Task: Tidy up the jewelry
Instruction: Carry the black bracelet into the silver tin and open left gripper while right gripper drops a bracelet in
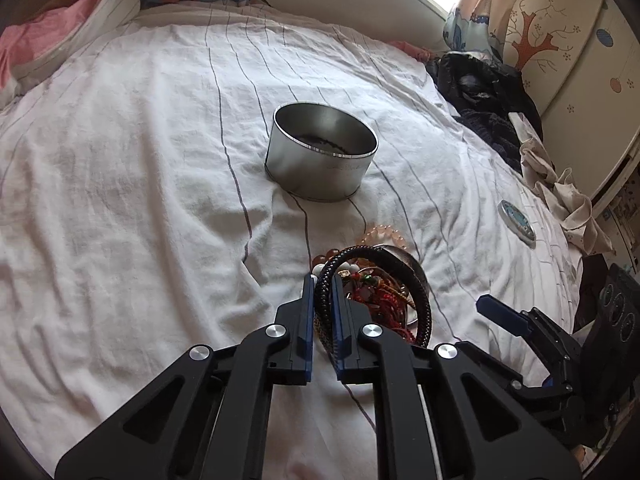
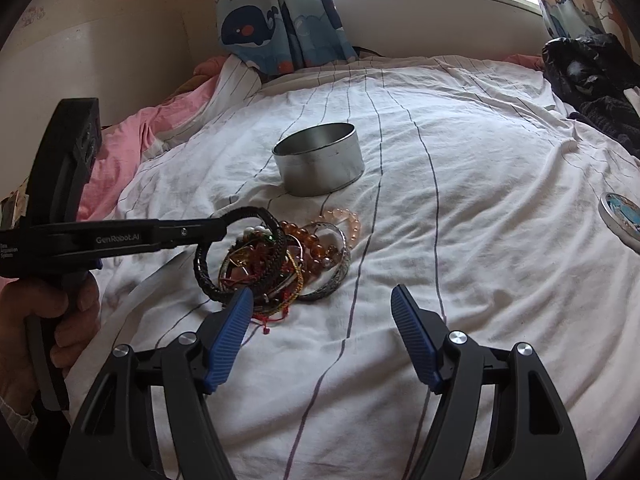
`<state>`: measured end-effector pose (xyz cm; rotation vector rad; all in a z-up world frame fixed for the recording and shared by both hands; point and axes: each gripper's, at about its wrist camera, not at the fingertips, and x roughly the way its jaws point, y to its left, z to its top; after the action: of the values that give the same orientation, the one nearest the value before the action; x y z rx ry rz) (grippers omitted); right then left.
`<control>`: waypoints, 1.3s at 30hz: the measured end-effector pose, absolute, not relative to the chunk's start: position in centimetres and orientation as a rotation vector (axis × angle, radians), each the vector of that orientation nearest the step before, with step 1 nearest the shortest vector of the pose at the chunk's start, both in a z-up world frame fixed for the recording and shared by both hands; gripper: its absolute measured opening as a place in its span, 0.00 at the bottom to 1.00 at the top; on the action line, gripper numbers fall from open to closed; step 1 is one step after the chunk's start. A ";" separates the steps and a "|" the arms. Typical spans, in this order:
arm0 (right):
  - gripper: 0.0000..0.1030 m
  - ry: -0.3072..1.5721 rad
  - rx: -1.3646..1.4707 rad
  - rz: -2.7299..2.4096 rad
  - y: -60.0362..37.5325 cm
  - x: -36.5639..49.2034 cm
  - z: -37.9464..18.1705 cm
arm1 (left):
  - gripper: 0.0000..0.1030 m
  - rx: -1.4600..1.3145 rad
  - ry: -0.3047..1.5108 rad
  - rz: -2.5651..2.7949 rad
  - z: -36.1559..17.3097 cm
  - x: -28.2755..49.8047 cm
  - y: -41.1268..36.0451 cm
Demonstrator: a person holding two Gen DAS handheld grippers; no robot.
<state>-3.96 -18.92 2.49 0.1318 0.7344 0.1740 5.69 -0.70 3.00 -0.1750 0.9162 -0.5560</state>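
While the bed (image 2: 460, 184), spread with a white striped sheet, carries everything, the round metal tin (image 2: 320, 160) stands open and upright near its middle, well apart from its lid (image 2: 622, 216) at the right edge. Between the tin and the grippers lies the jewelry pile (image 2: 288, 256): bead strings in amber and pale pink, a silver bangle, red and gold cords, all interlaced. The left gripper (image 1: 322, 280) has its fingers pinched almost together on the black braided bracelet (image 2: 224, 248), a thick woven loop whose lower arc rests among the pile. The right gripper (image 2: 324, 300) hovers just before the pile, fingers spread wide and empty. Risk, as judged: cords appear threaded across the braided loop, so lifting it could drag neighbouring pieces along or scatter beads over the sheet; the narrow pinch on a round braid might also slip, and the soft bedding could let the tin tip.
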 end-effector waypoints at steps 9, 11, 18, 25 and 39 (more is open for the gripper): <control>0.45 0.805 0.087 0.266 -17.3 -0.8 3.1 | 0.07 -0.241 0.844 -0.401 5.0 5.1 4.5; 0.43 0.833 0.089 0.268 -17.3 0.1 2.8 | 0.07 -0.254 0.848 -0.398 4.7 5.3 4.9; 0.13 0.911 0.087 0.286 -17.2 0.8 1.1 | 0.07 -0.245 0.838 -0.416 4.8 5.1 4.4; 0.04 0.821 0.114 0.302 -17.9 -1.2 3.9 | 0.07 -0.242 0.834 -0.418 4.9 5.0 4.3; 0.04 0.591 0.192 0.294 -20.1 1.6 10.2 | 0.07 -0.210 0.758 -0.347 8.2 7.1 -0.2</control>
<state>1.63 -20.08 10.16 0.1922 0.5912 0.2938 7.13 -0.25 8.25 -0.2096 0.7579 -0.3467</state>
